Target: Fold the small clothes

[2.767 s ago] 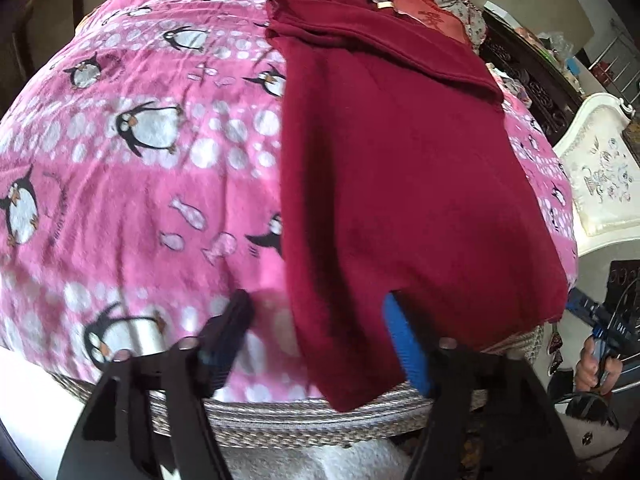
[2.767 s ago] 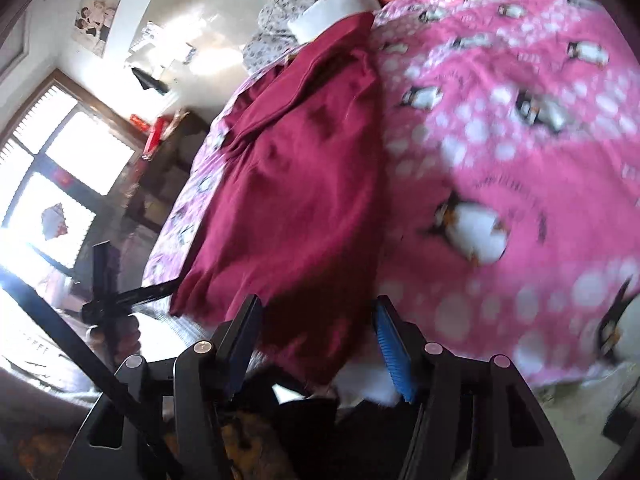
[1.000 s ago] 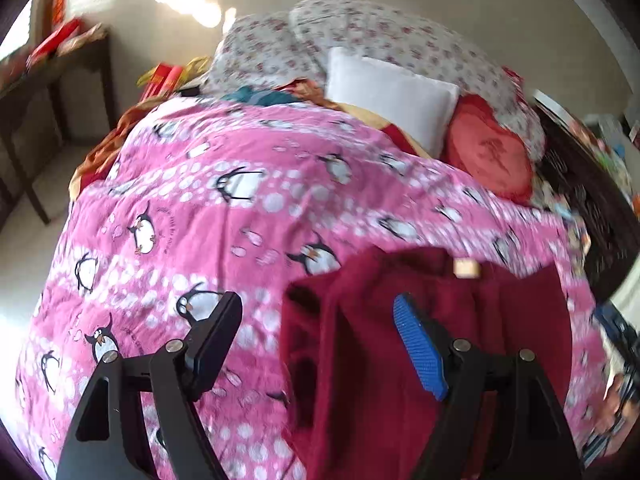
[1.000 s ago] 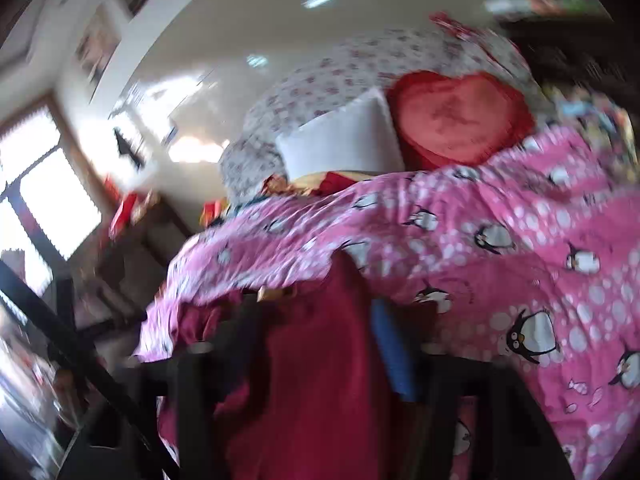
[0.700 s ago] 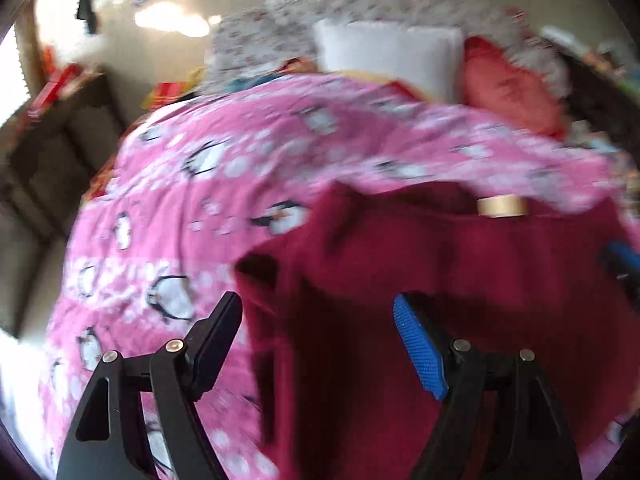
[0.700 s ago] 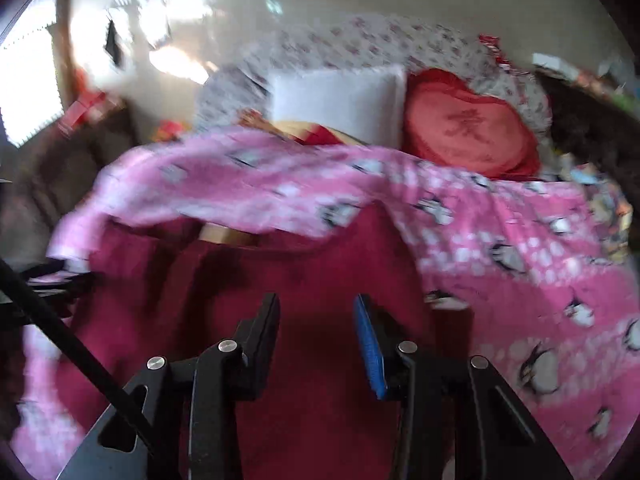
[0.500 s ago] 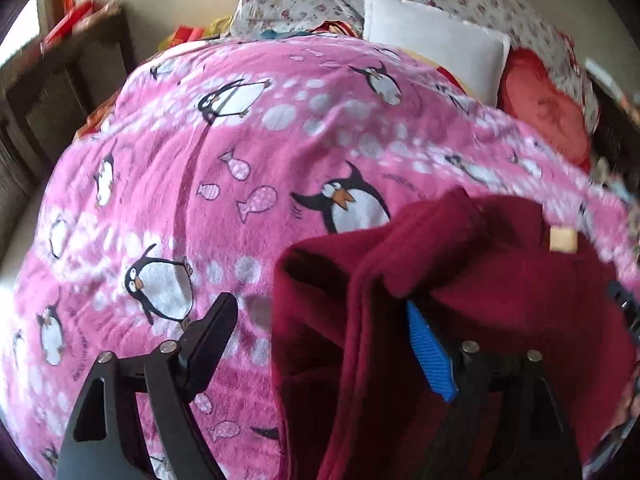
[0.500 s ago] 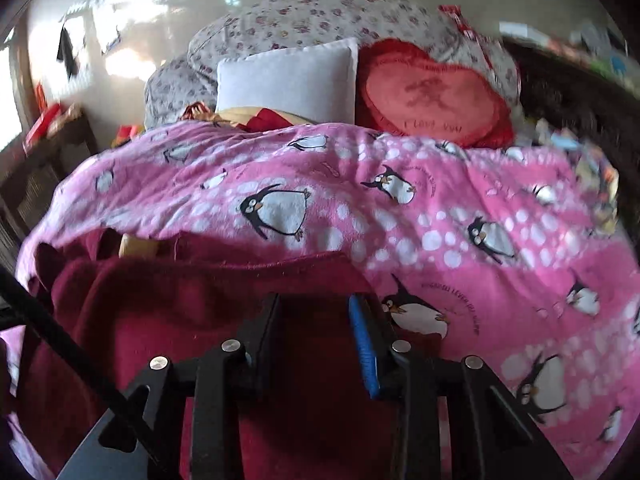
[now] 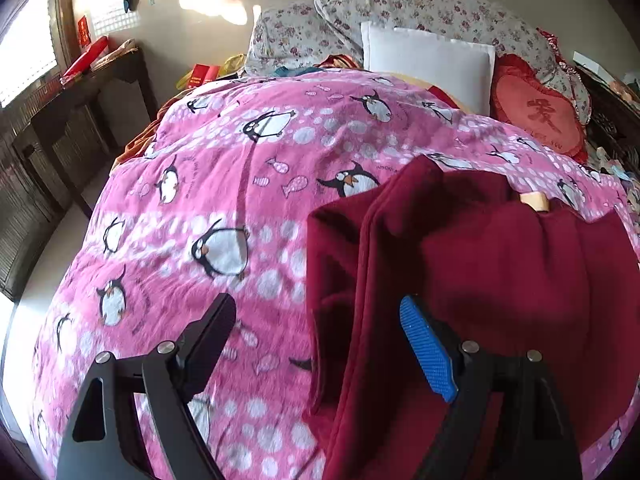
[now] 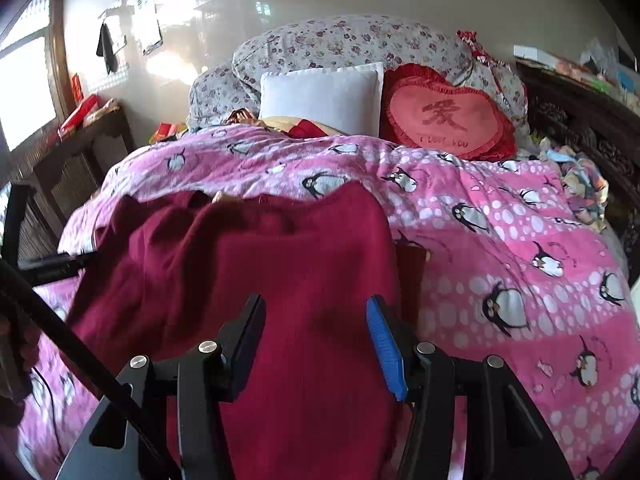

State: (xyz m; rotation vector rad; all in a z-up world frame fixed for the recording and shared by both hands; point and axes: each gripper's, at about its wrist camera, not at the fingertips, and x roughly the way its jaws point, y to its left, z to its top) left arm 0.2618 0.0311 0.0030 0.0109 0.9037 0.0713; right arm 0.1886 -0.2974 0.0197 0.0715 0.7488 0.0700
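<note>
The dark red garment (image 9: 500, 264) lies folded on the pink penguin blanket (image 9: 224, 184) of the bed. Left tongs (image 9: 320, 344) stand spread wide over its left edge, pinching nothing. Right tongs (image 10: 316, 344) are opening above the cloth, pads clear.

Bed covered by pink penguin blanket (image 9: 224, 184); white pillow (image 10: 320, 96) and red heart cushion (image 10: 444, 120) at far end. Bright window (image 10: 24, 92) left, dark wooden cabinet (image 9: 72, 120) beneath.

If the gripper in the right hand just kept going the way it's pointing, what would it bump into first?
Most likely the dark red garment spread on the penguin blanket. The right gripper points down at it, its fingers opening with only that cloth ahead of them and nothing pinched. How far off the cloth lies is hard to judge.
</note>
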